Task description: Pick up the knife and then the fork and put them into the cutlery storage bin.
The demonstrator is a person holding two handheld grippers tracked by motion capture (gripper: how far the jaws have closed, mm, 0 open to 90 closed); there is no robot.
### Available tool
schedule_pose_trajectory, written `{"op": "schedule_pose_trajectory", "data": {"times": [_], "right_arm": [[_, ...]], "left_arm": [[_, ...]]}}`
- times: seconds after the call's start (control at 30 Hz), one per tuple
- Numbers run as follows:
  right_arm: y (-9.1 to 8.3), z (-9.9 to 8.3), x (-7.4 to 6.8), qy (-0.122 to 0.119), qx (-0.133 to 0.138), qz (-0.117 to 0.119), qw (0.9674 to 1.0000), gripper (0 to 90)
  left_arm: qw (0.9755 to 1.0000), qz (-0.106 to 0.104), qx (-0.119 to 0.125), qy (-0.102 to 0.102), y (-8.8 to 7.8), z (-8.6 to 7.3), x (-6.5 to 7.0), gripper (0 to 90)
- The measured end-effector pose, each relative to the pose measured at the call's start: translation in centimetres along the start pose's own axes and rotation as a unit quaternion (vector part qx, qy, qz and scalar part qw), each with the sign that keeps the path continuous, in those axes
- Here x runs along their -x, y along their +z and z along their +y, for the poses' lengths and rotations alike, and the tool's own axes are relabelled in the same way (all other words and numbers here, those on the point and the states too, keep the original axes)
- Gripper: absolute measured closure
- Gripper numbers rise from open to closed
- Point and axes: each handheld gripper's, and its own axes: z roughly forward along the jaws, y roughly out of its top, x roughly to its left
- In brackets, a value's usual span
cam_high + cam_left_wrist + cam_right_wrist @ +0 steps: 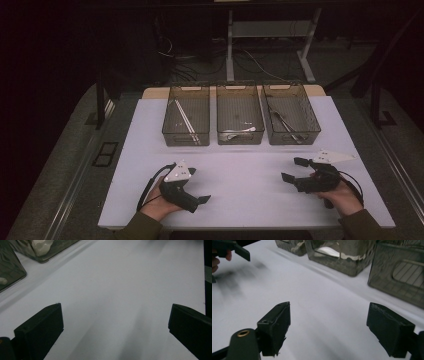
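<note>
Both my tongs rest near edge of the surface (250, 200): left tongs (200, 202) and right tongs (292, 170) gaping wide, empty. Next: approach level, pick one bin. Three smoky clear bins sit far: left bin (186, 132) sticks, middle bin (240, 135) white utensil, right bin (295, 132) metal tongs-like tool.

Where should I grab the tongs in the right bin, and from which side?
Probably from straight above, since the right bin's walls block any side approach. The tongs lie flat on its floor, running diagonally from far-left to near-right. Turn the right gripper, now open, so its jaws cross the arms around mid-length and pinch both together. Finer detail is too small to tell.
</note>
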Motion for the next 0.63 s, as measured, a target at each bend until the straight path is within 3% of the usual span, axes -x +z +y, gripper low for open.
{"op": "schedule_pose_trajectory", "data": {"times": [0.23,0.63], "right_arm": [[-0.4,-1.2,0.0,-0.002,-0.005,-0.004,1.0,19.0],[-0.5,-1.3,-0.2,-0.003,-0.002,-0.001,1.0,18.9]], "left_arm": [[1.0,-0.001,0.0,-0.001,0.0,0.0,0.1,0.0],[1.0,-0.002,-0.007,0.001,0.0,0.0,0.0,0.0]]}}
